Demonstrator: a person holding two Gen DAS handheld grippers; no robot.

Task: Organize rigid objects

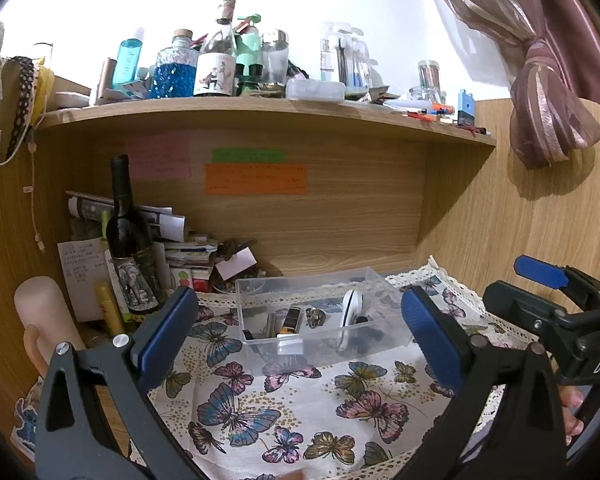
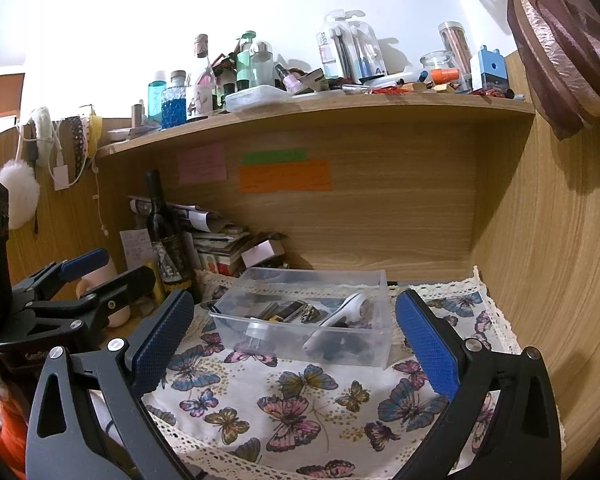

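Wooden desk alcove (image 2: 380, 216) under a cluttered shelf (image 2: 300, 110); butterfly-print cloth (image 2: 284, 396) covers the surface. Clear plastic rectangular bin (image 2: 312, 344) sits at the cloth's far end — small items and a white handled device (image 2: 340, 314) inside. Left gripper (image 1: 300, 332) and right gripper (image 2: 296, 332) both gape wide, empty, near side.

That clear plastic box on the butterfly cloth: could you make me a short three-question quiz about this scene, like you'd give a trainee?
1. True or false: the clear plastic box is empty.
2. Multiple choice: the dark wine bottle stands (A) on the upper shelf, (B) on the desk to the box's left, (C) inside the box.
3. Fill in: both the left gripper and the right gripper are ____ and hold nothing.

Key
1. False; a white handled object and small dark items lie inside.
2. B
3. open
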